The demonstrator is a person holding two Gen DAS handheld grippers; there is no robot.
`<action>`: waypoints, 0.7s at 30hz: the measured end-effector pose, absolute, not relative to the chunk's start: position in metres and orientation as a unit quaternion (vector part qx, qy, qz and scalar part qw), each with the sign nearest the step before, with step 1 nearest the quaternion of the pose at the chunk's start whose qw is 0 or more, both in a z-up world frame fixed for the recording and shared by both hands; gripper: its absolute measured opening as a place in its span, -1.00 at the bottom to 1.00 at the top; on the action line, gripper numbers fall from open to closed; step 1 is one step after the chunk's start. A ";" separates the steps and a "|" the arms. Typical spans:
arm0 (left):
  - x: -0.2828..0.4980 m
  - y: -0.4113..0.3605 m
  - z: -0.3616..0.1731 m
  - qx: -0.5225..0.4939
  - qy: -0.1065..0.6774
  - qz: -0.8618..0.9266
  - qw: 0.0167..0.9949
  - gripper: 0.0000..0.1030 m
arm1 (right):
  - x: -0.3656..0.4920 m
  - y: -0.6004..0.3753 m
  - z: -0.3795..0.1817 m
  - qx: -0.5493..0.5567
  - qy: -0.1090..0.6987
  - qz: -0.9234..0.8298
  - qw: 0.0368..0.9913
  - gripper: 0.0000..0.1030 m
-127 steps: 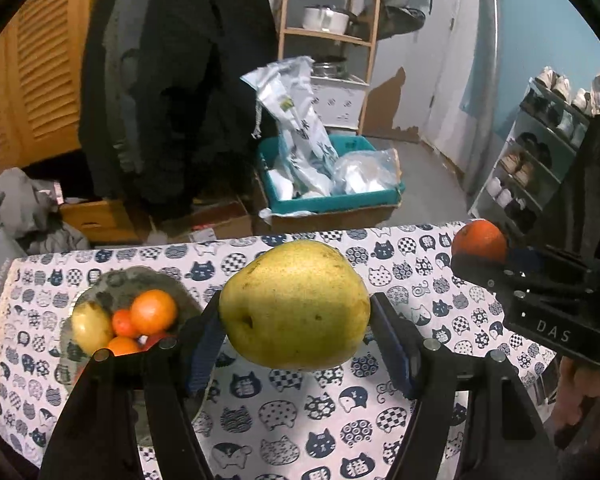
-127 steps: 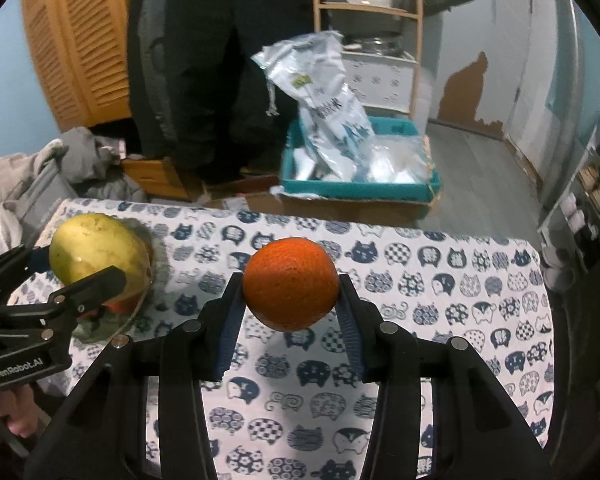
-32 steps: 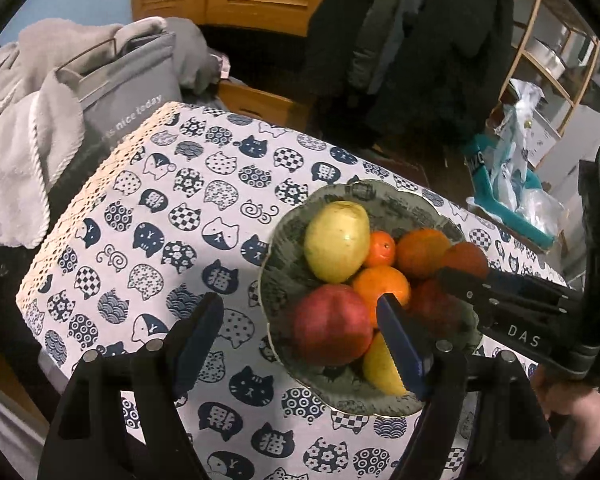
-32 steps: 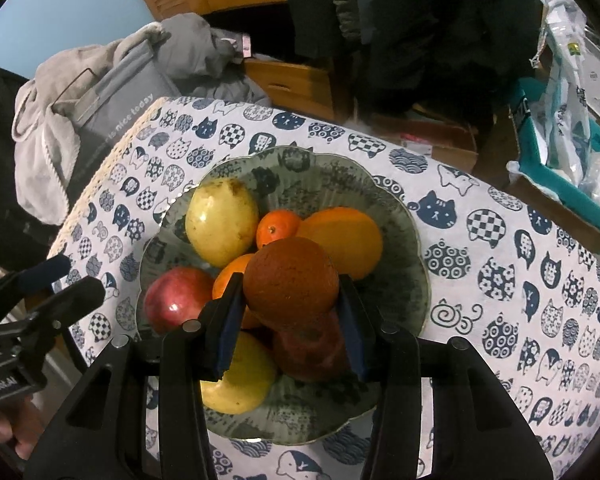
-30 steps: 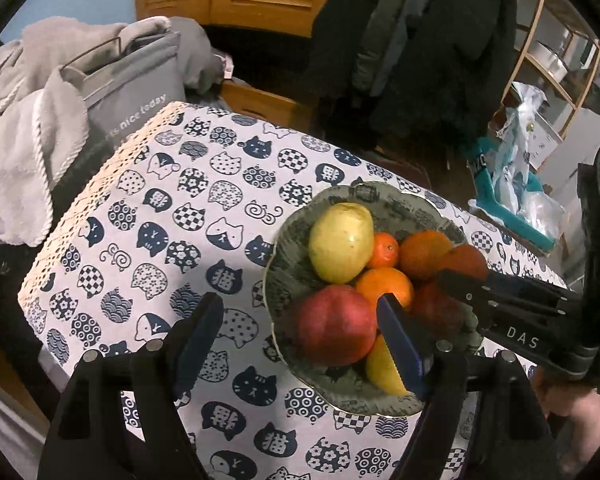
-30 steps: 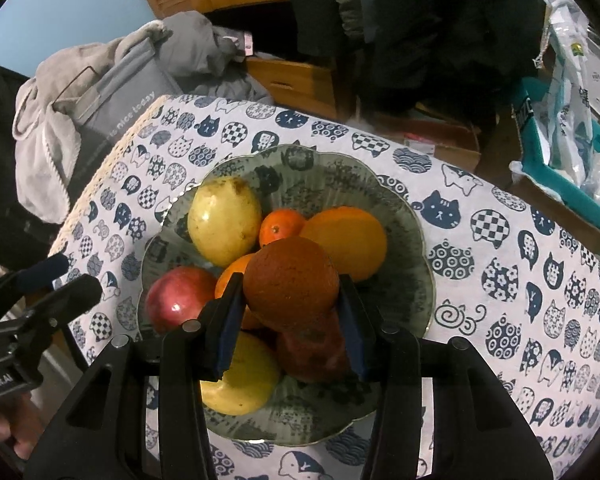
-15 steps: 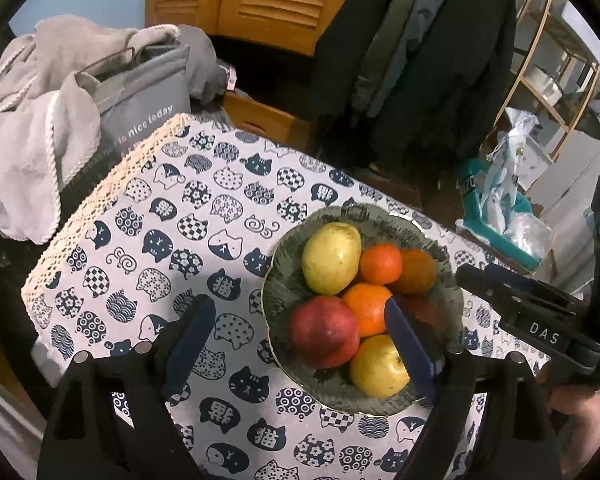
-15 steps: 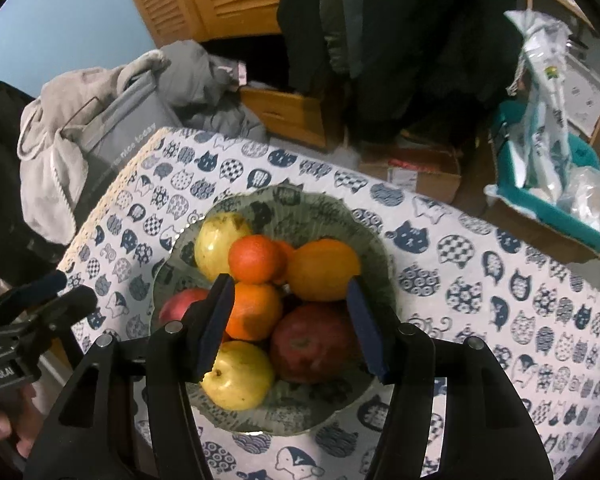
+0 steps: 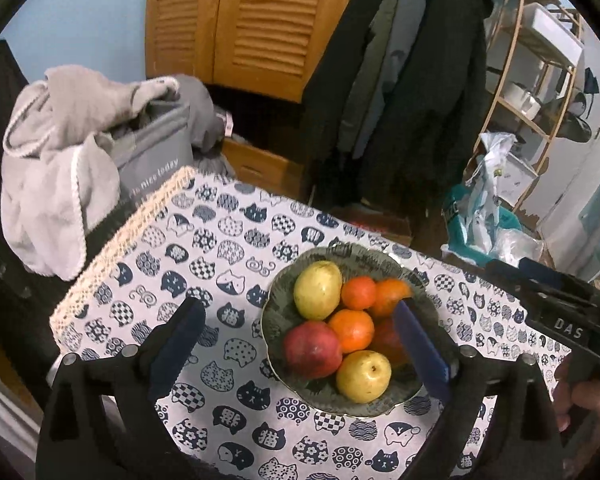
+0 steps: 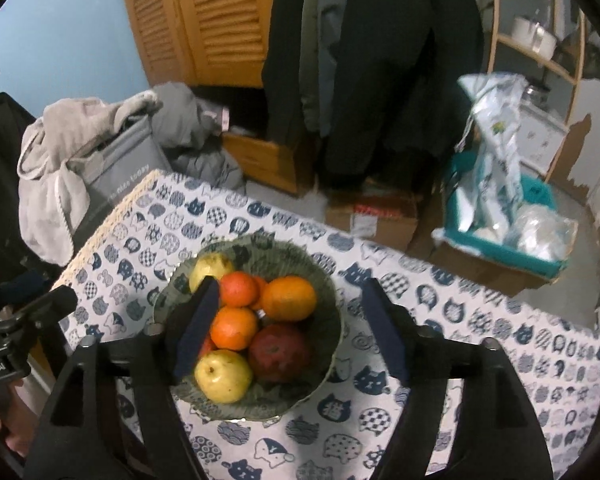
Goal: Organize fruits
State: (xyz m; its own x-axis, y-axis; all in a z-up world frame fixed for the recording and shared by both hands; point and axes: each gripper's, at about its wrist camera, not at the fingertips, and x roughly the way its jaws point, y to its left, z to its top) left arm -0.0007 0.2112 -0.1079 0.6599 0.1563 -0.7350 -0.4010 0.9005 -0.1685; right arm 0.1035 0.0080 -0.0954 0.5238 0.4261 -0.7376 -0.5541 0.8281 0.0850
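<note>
Right wrist view: green bowl [image 10: 332, 308] heaped with oranges, pears, red fruit.

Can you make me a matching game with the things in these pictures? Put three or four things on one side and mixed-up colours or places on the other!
Things:
1. apple
2. bowl
3. towel
4. box

Colours or places:
A. teal, on the floor past the table
B. red, lying in the bowl
C. grey, draped over a bag beside the table
D. dark green, standing on the cat-pattern tablecloth

Right pairs: 1-B, 2-D, 3-C, 4-A
</note>
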 end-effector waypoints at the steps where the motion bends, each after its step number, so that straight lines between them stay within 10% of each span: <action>1: -0.002 0.209 -0.103 -0.157 0.377 0.156 0.899 0.93 | 0.101 0.006 -0.091 -0.081 0.393 0.281 0.872 0.53; 21: -0.030 0.167 -0.027 -0.086 0.287 0.150 0.942 0.98 | 0.055 -0.052 -0.004 -0.057 0.291 0.249 0.922 0.67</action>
State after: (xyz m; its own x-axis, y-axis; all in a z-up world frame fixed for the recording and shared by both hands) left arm -0.0299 0.1667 -0.0271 0.7897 0.2332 -0.5674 -0.3324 0.9401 -0.0762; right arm 0.0546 -0.0518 -0.0041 0.7066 0.4258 -0.5652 -0.4922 0.8695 0.0398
